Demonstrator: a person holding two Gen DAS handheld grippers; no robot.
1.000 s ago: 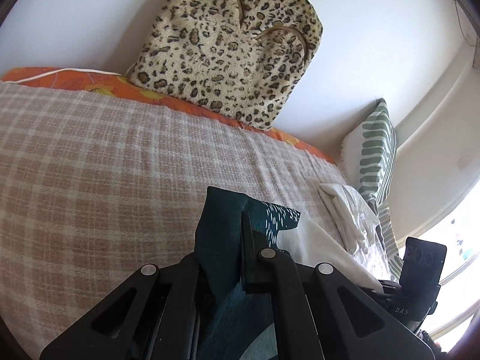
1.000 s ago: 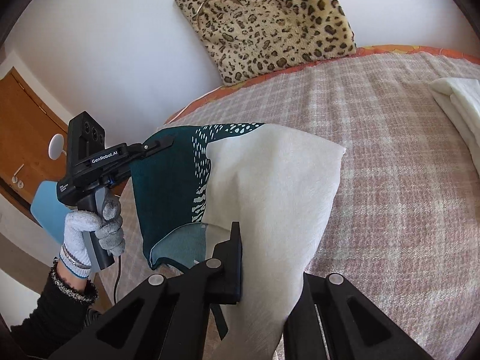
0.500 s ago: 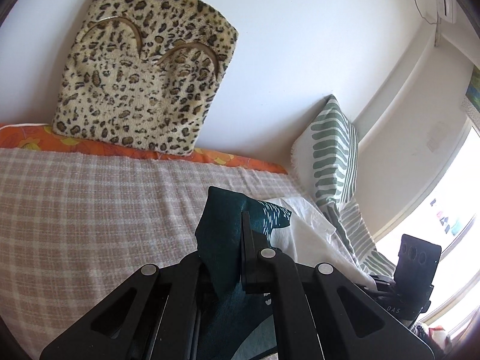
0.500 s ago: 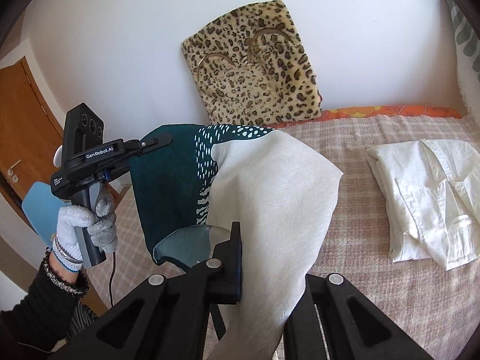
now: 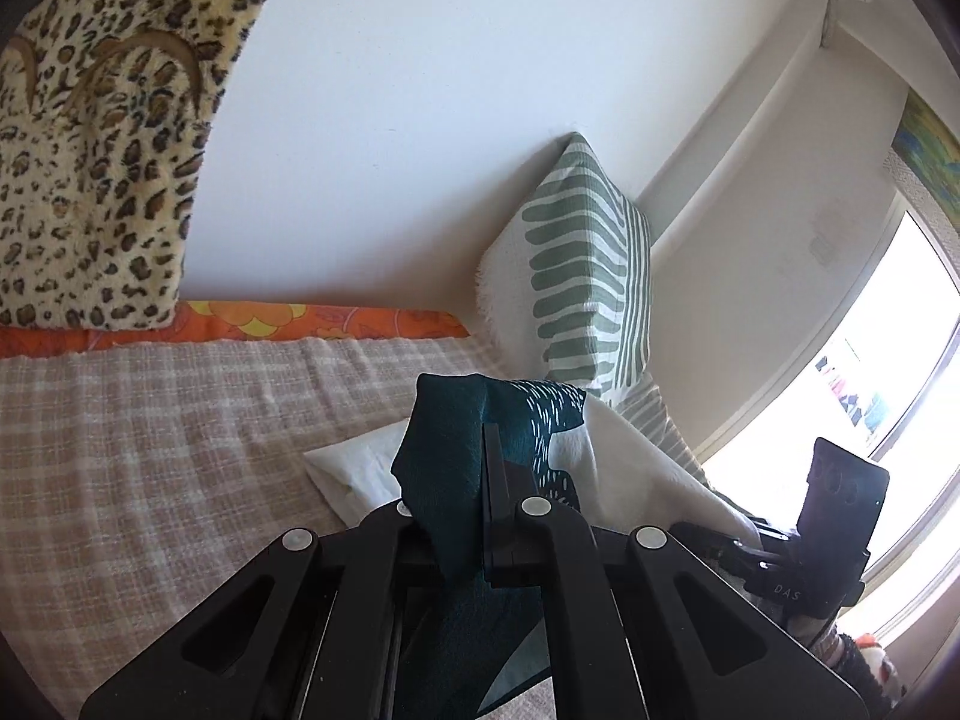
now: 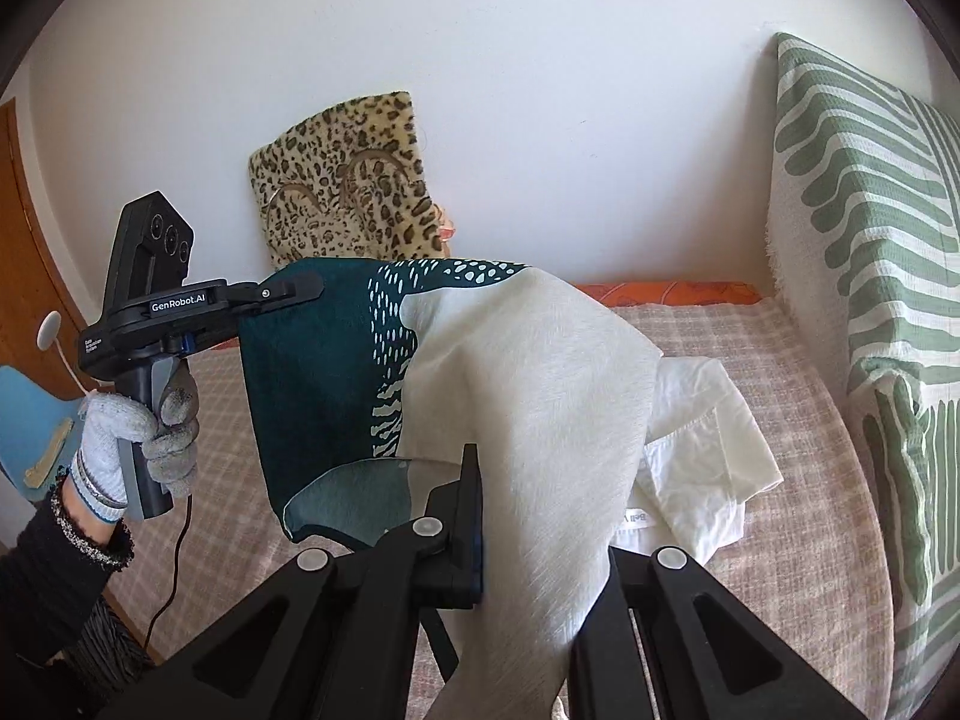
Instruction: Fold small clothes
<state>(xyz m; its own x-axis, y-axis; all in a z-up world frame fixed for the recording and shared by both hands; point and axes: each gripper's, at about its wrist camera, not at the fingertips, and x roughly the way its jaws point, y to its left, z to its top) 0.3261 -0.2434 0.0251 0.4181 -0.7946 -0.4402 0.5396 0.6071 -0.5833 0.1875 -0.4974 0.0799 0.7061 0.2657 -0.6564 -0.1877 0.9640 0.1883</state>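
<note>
A small cloth, teal with white flecks on one side and cream on the other, hangs in the air over the bed. My left gripper, held by a gloved hand, is shut on its teal top corner. My right gripper is shut on the cream edge near a pale blue inner fold. In the left wrist view the left gripper shows its pads pinching the teal fabric. A folded white shirt lies on the bed just behind the hanging cloth, partly hidden by it.
The bed has a pink and beige plaid cover. A leopard-print cushion leans on the white wall. A green-striped pillow stands at the bed's right end. A bright window is at right, a wooden door at left.
Both grippers have carried the cloth to the right along the bed and somewhat upward. The white shirt and striped pillow have come close; the leopard cushion has slid away to the left.
</note>
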